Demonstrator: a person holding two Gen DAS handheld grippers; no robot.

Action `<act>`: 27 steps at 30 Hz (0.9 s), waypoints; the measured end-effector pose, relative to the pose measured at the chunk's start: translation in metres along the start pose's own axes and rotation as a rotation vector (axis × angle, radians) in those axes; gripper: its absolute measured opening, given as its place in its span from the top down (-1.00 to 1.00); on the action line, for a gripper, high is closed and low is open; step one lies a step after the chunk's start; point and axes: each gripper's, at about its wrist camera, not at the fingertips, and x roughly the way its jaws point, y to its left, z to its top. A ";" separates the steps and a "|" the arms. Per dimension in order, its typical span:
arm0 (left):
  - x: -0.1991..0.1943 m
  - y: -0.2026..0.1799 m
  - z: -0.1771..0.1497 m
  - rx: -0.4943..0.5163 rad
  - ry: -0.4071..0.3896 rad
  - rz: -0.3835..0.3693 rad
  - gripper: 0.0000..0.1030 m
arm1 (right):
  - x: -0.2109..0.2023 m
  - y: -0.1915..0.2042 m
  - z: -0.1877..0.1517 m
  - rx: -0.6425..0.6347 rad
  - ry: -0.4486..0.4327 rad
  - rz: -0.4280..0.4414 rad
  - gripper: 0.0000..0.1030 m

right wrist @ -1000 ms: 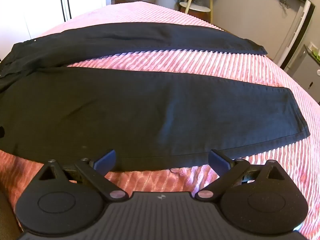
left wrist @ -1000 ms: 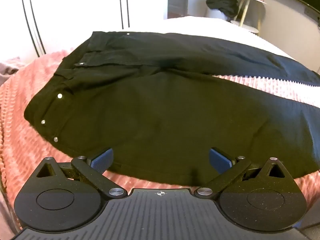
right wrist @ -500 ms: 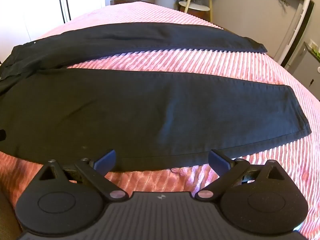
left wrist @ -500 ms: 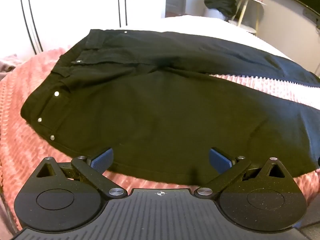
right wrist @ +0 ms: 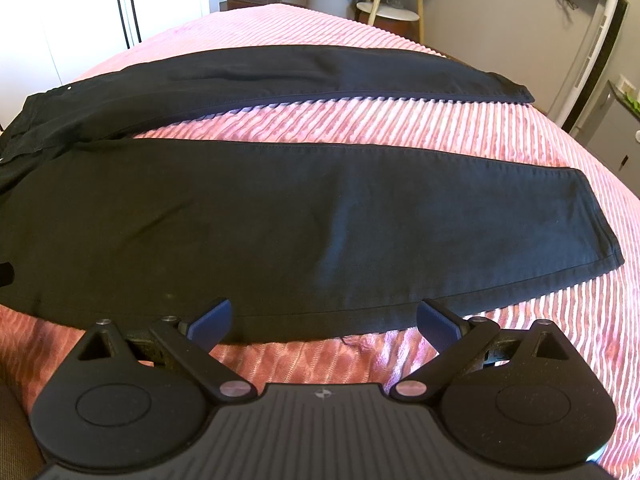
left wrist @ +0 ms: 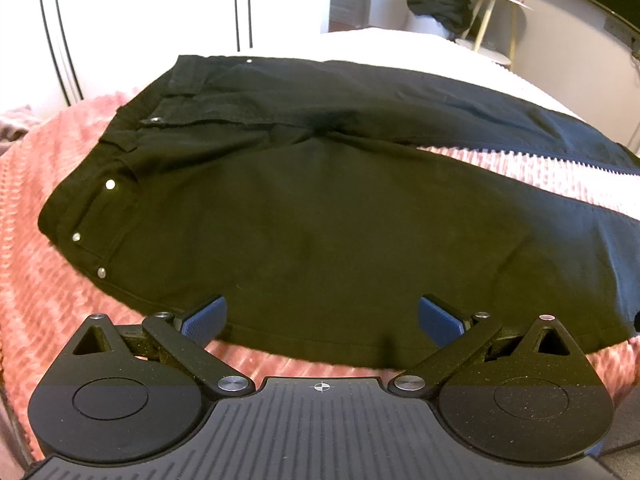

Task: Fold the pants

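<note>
Black pants (left wrist: pixel 320 216) lie spread flat on a pink ribbed bedspread (left wrist: pixel 36 296), legs apart in a V. The waistband with silver rivets (left wrist: pixel 110 185) sits at the left in the left wrist view. My left gripper (left wrist: pixel 320 318) hovers open at the near edge of the hip and thigh, blue pads wide apart with nothing between them. In the right wrist view the near leg (right wrist: pixel 320 232) runs rightward to its hem (right wrist: pixel 600 220), and the far leg (right wrist: pixel 304 76) lies behind it. My right gripper (right wrist: pixel 324 320) is open over the near leg's front seam.
The pink bedspread (right wrist: pixel 400 128) shows between the two legs and around the pants. A small round side table (right wrist: pixel 388 10) with dark clothing draped on it stands behind the bed. White wardrobe doors (left wrist: pixel 140 8) stand at the back left, and a grey wall is at the right.
Both grippers have drifted slightly; the pants sit a little differently in each view. The jaws stay open and the pants have not been moved.
</note>
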 end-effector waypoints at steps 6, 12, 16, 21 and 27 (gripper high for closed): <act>0.000 -0.002 -0.001 -0.001 0.001 0.001 -1.00 | 0.000 0.000 0.000 0.001 0.000 0.001 -0.92; -0.001 -0.002 -0.002 -0.001 0.000 -0.002 -1.00 | 0.000 0.000 0.000 0.003 -0.001 0.004 -0.92; -0.001 -0.002 -0.002 -0.002 0.001 -0.002 -1.00 | -0.001 -0.002 0.000 0.006 -0.003 0.007 -0.92; -0.001 -0.003 -0.002 -0.002 0.001 -0.002 -1.00 | -0.001 -0.001 0.000 0.009 -0.003 0.008 -0.92; -0.001 -0.003 -0.002 -0.003 0.002 -0.002 -1.00 | -0.001 -0.002 0.000 0.009 -0.004 0.010 -0.92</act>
